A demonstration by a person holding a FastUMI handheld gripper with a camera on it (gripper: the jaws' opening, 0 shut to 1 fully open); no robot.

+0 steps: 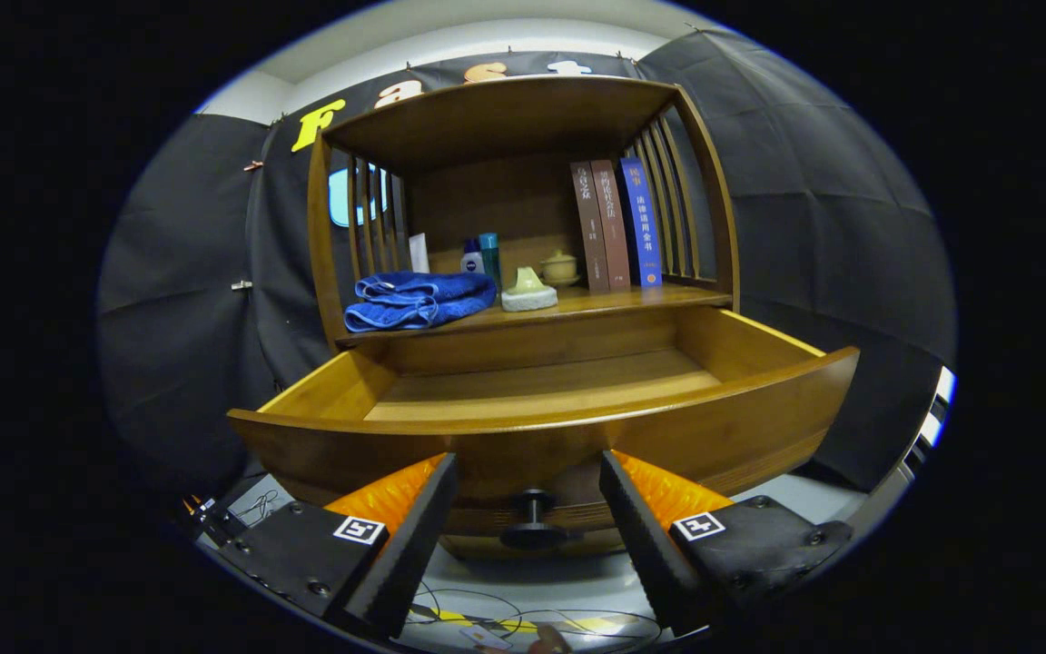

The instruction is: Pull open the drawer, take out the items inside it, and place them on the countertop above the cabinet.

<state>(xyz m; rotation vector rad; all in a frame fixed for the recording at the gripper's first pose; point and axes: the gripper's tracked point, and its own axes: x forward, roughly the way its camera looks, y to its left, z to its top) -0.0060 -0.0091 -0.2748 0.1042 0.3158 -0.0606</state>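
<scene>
Gripper: the gripper (527, 472) hangs in front of the drawer with its two fingers spread wide and nothing between them but air; neither finger touches wood.
Knob: the dark round knob (533, 518) on the drawer front sits in the gap between the fingers, just beyond the fingertips and free of both.
Drawer: the drawer (532, 427) stands pulled well out from the cabinet, its curved front board nearest the gripper.
Drawer inside: the part of the drawer floor I can see from here is bare wood; the strip right behind the front board is hidden by that board, so something low could still lie there.
Countertop: the countertop (641, 297) runs directly above the drawer's back edge.
On the countertop: a folded blue towel (419, 300) over the drawer's left half, a pale soap dish (528, 291) beside it over the middle, small bottles (481, 257) and a lidded cup (560, 267) behind, three upright books (616, 222) over the right half.
Step in hand: I judge the pulling is done and the taking-out either finished or nearly so.
Next move: it calls for lifting the gripper over the drawer front to look into the hidden strip; if anything lies there, close on it and set it on a bare part of the countertop, right of the soap dish.
</scene>
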